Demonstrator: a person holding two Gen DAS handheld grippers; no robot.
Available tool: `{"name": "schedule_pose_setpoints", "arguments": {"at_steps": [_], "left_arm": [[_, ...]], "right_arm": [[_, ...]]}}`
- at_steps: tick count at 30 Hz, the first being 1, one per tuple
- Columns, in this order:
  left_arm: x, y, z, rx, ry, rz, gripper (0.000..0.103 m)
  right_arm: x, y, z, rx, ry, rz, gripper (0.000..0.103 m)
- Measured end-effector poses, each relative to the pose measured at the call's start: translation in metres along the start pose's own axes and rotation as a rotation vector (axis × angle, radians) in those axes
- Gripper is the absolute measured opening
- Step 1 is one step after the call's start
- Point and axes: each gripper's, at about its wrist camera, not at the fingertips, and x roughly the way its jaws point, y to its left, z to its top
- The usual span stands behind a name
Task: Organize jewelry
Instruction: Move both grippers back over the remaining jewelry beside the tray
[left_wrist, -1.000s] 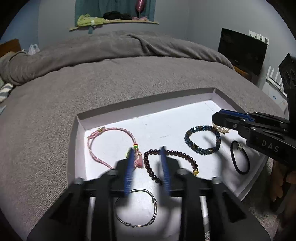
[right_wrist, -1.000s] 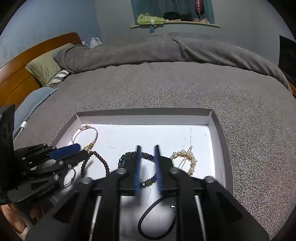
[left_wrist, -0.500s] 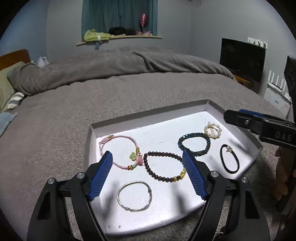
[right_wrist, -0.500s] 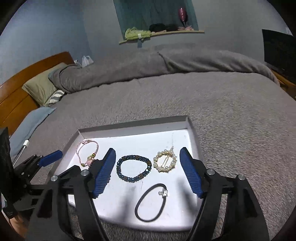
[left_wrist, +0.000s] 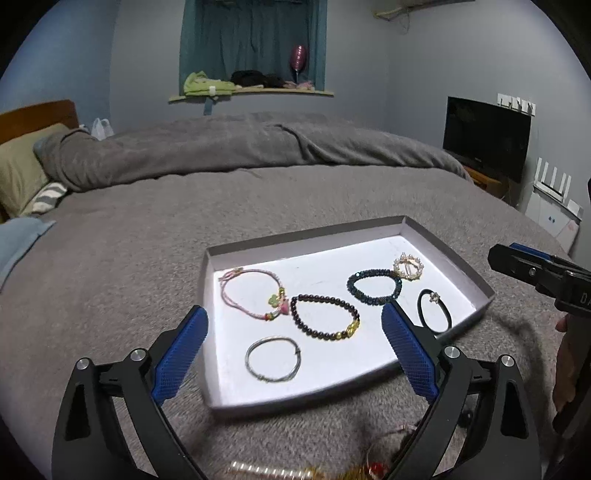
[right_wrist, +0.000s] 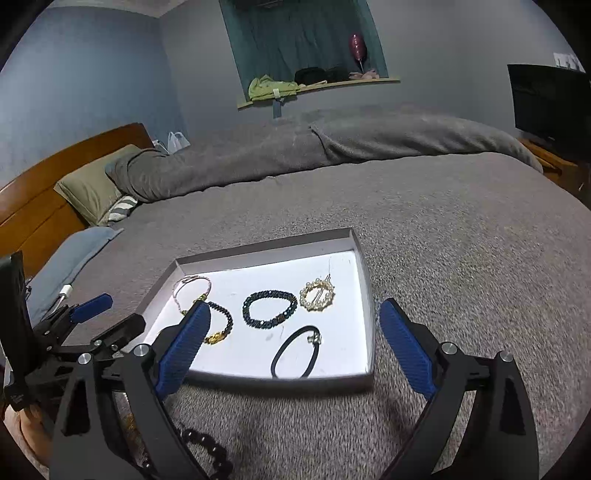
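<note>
A shallow white tray (left_wrist: 447, 245) (right_wrist: 365, 280) lies on the grey bed. In it lie a pink cord bracelet (left_wrist: 251, 291), a dark red bead bracelet (left_wrist: 325, 317), a silver bangle (left_wrist: 272, 358), a blue bead bracelet (left_wrist: 373, 286) (right_wrist: 269, 309), a pearl hair clip (left_wrist: 408, 266) (right_wrist: 317, 295) and a black hair tie (left_wrist: 434, 312) (right_wrist: 295, 350). My left gripper (left_wrist: 295, 350) is open and empty, held back above the tray's near edge. My right gripper (right_wrist: 293, 350) is open and empty, also held back from the tray.
More loose jewelry lies on the blanket at the near edge: gold and pearl pieces (left_wrist: 269, 470) and dark beads (right_wrist: 207, 446). A pillow (right_wrist: 92, 184) and wooden headboard (right_wrist: 33, 206) are at left. A TV (left_wrist: 485, 136) stands at right.
Both grippers opened from nearly shut to wide open and pulled back up and away from the tray. The jewelry in the tray has not moved.
</note>
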Motion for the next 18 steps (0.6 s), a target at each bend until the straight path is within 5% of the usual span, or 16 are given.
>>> {"name": "schedule_pose_setpoints", "arguments": {"at_steps": [18], "left_arm": [[-0.051, 0.02, -0.036, -0.038, -0.035, 0.037, 0.097]], "right_arm": [[-0.035, 0.017, -0.039, -0.085, -0.022, -0.006, 0.096]]}}
